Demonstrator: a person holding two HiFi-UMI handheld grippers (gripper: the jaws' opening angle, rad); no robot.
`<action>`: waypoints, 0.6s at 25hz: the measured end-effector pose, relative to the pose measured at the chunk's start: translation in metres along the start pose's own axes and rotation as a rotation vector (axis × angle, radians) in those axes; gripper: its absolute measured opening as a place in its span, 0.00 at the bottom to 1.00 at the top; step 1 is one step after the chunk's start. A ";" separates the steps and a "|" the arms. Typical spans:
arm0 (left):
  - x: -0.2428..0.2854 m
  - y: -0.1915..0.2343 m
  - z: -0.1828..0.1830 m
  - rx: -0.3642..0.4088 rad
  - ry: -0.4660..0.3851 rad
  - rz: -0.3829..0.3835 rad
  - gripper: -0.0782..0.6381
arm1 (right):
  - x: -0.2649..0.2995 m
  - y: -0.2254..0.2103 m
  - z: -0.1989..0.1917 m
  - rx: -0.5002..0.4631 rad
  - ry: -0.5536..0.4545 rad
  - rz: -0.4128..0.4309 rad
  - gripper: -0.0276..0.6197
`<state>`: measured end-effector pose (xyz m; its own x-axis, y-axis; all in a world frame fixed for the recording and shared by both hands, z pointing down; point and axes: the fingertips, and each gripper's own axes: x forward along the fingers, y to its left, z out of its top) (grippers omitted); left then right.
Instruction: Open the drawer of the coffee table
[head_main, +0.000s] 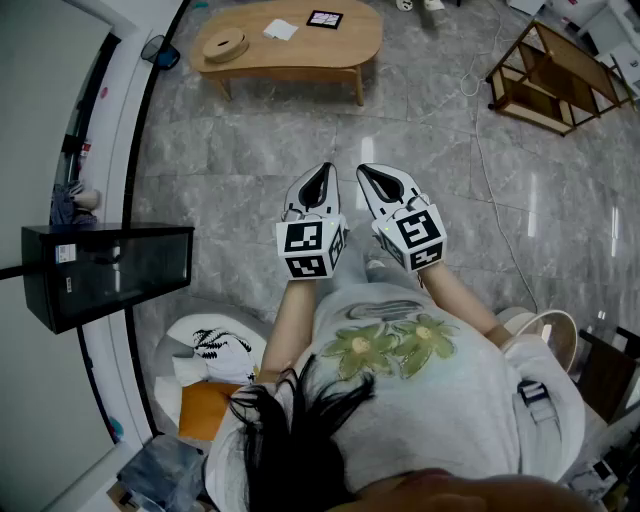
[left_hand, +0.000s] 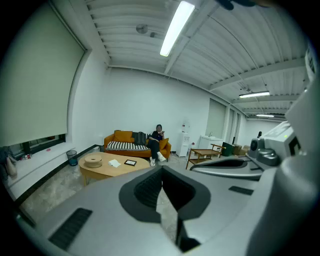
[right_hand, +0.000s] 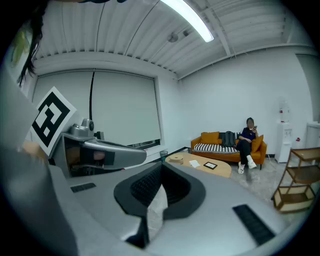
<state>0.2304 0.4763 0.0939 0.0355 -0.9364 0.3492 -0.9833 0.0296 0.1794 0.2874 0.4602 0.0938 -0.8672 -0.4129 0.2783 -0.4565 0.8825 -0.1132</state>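
Plainly nothing is done yet: I hold the left gripper and right gripper clenched and empty, side by side, while the coffee table stands well apart across the floor; reaching and pulling its unseen drawer remain.

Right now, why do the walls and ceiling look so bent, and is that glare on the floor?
Both gripper views: wide-angle lenses bow the ceiling light and walls, blackening the corners. Head view: yes, pale streaks on the polished floor look like reflected lamps.
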 end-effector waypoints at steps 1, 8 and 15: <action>0.005 0.005 0.001 -0.004 0.003 0.001 0.13 | 0.006 -0.003 0.000 0.002 0.003 0.004 0.05; 0.043 0.045 0.012 -0.005 0.025 -0.007 0.13 | 0.056 -0.020 0.008 0.013 0.014 0.039 0.06; 0.076 0.098 0.025 -0.016 0.046 -0.012 0.13 | 0.107 -0.038 0.012 -0.005 0.045 0.020 0.06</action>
<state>0.1322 0.3991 0.1151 0.0561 -0.9198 0.3883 -0.9798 0.0240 0.1984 0.2098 0.3795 0.1161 -0.8662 -0.3847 0.3189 -0.4382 0.8915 -0.1149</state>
